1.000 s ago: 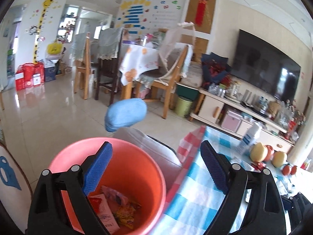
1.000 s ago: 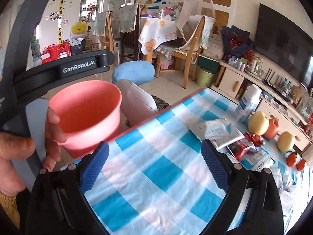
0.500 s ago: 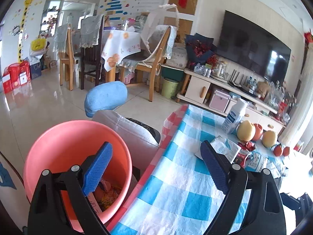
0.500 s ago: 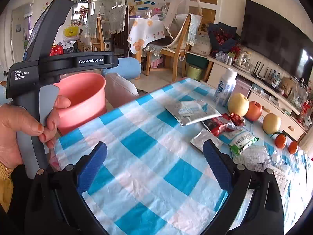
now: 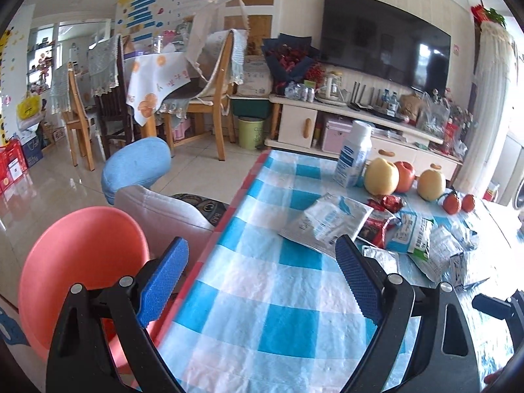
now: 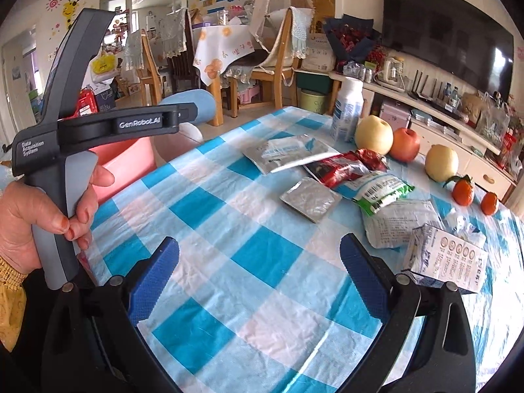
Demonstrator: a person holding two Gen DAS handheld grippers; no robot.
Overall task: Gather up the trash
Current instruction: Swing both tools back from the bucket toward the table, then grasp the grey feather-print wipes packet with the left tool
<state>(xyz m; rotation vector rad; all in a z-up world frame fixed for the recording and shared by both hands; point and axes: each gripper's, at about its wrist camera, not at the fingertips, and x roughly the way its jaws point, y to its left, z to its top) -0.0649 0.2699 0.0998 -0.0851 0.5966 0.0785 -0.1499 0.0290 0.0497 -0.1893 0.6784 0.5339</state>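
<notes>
Checked tablecloth [image 6: 262,262] strewn with wrappers [image 6: 291,155]; both tongs [image 5: 262,268] [image 6: 258,262] agape, empty.

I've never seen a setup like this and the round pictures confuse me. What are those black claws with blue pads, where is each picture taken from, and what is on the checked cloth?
There is no robot here. A person holds a hand-held gripper in each hand, and a wide-angle camera on each one looks out between its two fingers. One picture is from the left gripper, the other from the right gripper, which also shows the person's left hand on the other handle. Both are open and hold nothing. The table carries empty wrappers, a small carton, a bottle and fruit. A pink bin stands beside the table.
</notes>
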